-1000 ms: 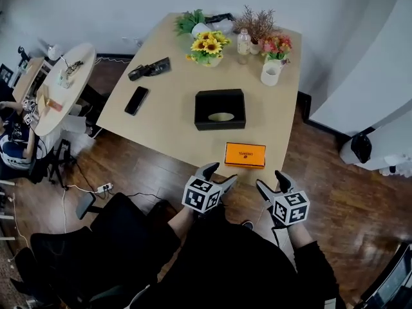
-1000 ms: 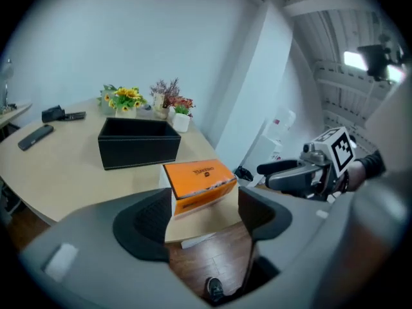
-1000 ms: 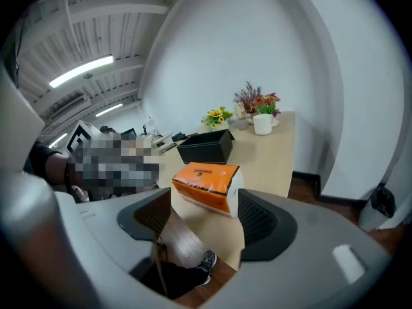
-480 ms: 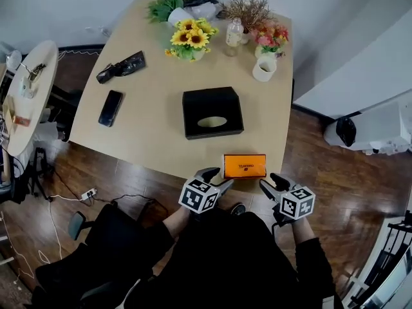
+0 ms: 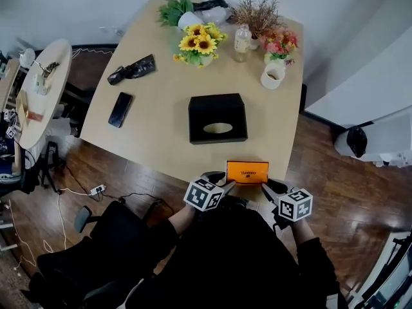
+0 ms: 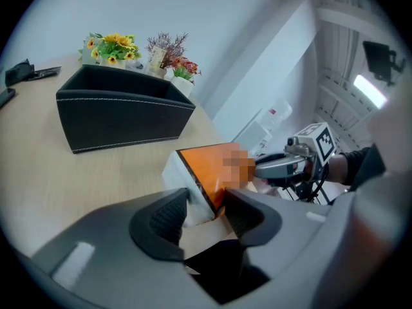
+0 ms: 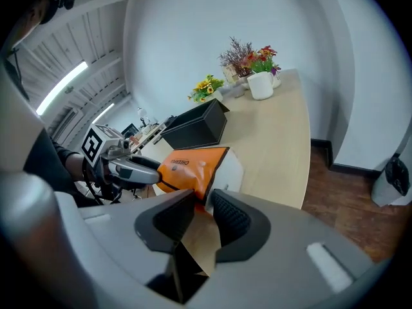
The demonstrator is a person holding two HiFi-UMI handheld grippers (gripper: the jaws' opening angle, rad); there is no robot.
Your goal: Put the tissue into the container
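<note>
Wide wooden table (image 5: 161,108) first, and the black container (image 5: 217,118) stands in the middle of it, well ahead of both sets of jaws, oval opening facing up, nothing in front of it. So the way in looks open from this side.

Now the orange tissue pack (image 5: 247,172): it lies flat at the near table edge, spanning the gap from one set of jaws to the other, lengthwise between them. That's why both tools are on it, one at each end, likely to keep a soft pack level when it lifts.

Left gripper (image 6: 206,205) has just been closing, and its jaws are pinched narrow on the pack's left end corner, pads on the wrapper. Right gripper (image 7: 205,208), same story: jaws have just come together, nearly closed, biting the right end corner, orange film creased between the pads. Both point down at a slant, coming in over the table edge.

Pack not yet raised, I'd say; the carry to the container is all ahead
</note>
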